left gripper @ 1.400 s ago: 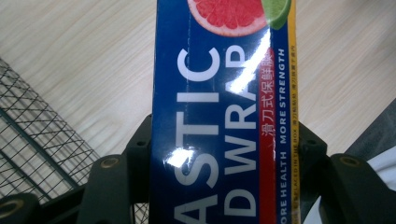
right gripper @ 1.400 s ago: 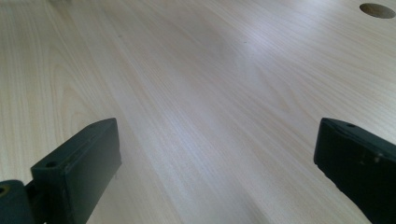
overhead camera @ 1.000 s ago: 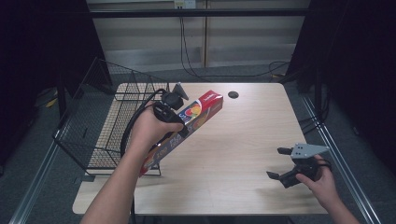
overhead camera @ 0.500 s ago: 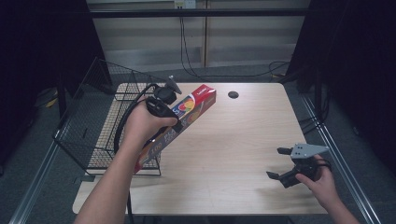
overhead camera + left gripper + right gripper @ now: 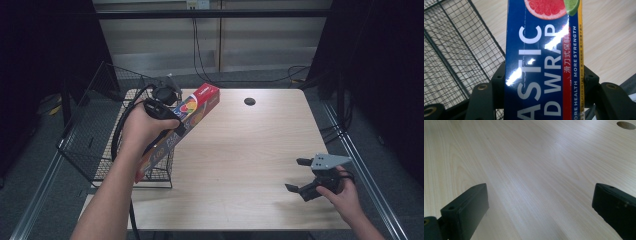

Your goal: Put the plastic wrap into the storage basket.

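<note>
We see the left gripper point(image 5: 167, 107) raised over the left side of the table point(image 5: 250, 150), with its jaws closed on a long box point(image 5: 185, 120) of plastic wrap. The box is tilted: its red end points up and away toward the far edge of the table, and its lower end comes down beside the person's left hand point(image 5: 137, 130), over the wire basket point(image 5: 95, 145). In the left gripper view the box point(image 5: 544, 60) stands between the two black jaws, which press it from both sides; we read white letters on blue, a red and yellow stripe, and a grapefruit picture at the top. The basket point(image 5: 454, 50) lies behind it at the left.

The right gripper point(image 5: 307, 175) is low at the near right corner of the table, held by the right hand point(image 5: 342, 192). Its jaws are wide apart and hold nothing; between them we see only bare wood point(image 5: 536, 170). A dark round hole point(image 5: 249, 101) is in the table near its far edge.
</note>
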`<state>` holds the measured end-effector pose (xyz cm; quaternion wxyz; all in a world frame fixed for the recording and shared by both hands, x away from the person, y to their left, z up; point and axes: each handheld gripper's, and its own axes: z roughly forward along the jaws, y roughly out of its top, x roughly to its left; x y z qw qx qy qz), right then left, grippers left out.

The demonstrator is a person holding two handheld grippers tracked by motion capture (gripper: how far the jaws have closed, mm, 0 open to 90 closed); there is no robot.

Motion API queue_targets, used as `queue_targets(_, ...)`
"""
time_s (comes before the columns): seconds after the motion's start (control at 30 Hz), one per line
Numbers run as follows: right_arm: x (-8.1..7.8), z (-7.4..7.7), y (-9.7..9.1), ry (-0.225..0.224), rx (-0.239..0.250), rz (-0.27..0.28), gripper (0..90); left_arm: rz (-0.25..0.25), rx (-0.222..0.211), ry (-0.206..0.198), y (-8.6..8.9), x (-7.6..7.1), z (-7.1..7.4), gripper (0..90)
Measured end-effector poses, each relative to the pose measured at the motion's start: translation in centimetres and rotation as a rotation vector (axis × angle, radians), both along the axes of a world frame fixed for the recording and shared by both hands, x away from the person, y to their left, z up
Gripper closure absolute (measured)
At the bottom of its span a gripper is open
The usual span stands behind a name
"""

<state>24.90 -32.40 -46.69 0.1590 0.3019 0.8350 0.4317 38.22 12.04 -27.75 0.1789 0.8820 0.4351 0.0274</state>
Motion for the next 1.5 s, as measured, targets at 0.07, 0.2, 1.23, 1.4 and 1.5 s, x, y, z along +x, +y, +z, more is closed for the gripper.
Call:
queue_targets(0.07, 0.0, 0.0, 0.0, 0.001, 0.000, -0.001, 0.3, 0.005, 0.006, 0.002, 0.4, 0.1, 0.1, 41.8)
queue_targets(0.2, 0.0, 0.0, 0.0, -0.003, -0.002, -0.007, 0.3, 0.020, 0.013, -0.002, 0.8, 0.2, 0.1, 41.8)
queue_targets(1.23, 0.0, 0.1, 0.0, -0.003, -0.001, -0.004, 0.3, 0.122, 0.036, -0.001, 4.2, 0.7, 1.8, 41.9)
queue_targets(1.4, 0.0, 0.1, 0.0, -0.002, -0.001, -0.002, 0.3, 0.141, 0.039, -0.009, 4.6, 0.8, 1.9, 41.9)
queue_targets(1.5, 0.0, 0.1, 0.1, -0.001, 0.000, -0.001, 0.3, 0.142, 0.041, -0.013, 4.9, 0.8, 2.0, 41.9)
